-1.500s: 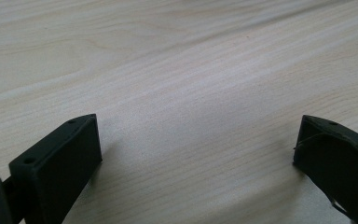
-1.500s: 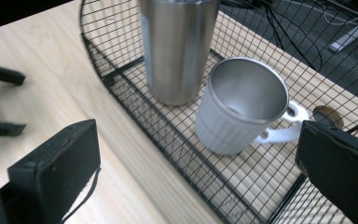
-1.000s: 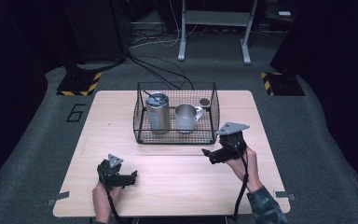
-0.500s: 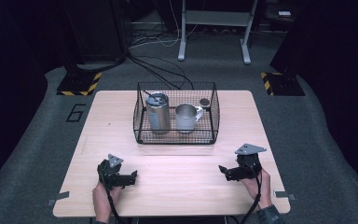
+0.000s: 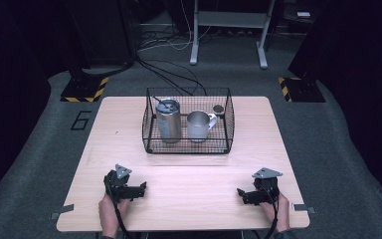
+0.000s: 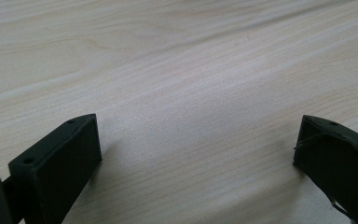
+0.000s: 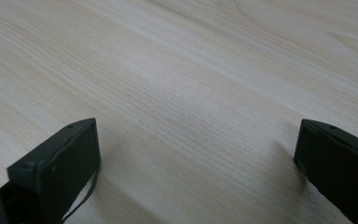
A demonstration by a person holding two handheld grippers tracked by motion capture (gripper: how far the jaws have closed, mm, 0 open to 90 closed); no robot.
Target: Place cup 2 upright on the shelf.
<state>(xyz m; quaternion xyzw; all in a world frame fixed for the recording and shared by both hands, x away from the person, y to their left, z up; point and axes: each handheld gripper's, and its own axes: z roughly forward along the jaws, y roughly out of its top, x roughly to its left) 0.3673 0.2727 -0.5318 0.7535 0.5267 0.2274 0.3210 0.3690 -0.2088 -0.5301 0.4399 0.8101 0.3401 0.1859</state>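
Note:
A black wire basket (image 5: 188, 145) stands at the middle back of the wooden table (image 5: 189, 169). Inside it are a tall steel tumbler (image 5: 168, 120) with a lid on the left, a steel mug (image 5: 199, 126) beside it, and a small dark round object (image 5: 219, 108) in the back right corner. My left gripper (image 5: 140, 187) rests near the table's front left, open, with bare wood between its jaws (image 6: 198, 144). My right gripper (image 5: 241, 194) lies near the front right, also open over bare wood (image 7: 198, 144). Both are held by hands at the table's front edge.
The floor around the table is grey carpet. A metal stand (image 5: 228, 30) and cables (image 5: 169, 74) lie beyond the far edge. Yellow-black striped pads (image 5: 85, 88) sit at the back left and back right. A "6" (image 5: 81, 120) is marked on the floor at left.
My right gripper has moved from beside the basket's right side down to the table's front right edge. The left gripper has stayed in place.

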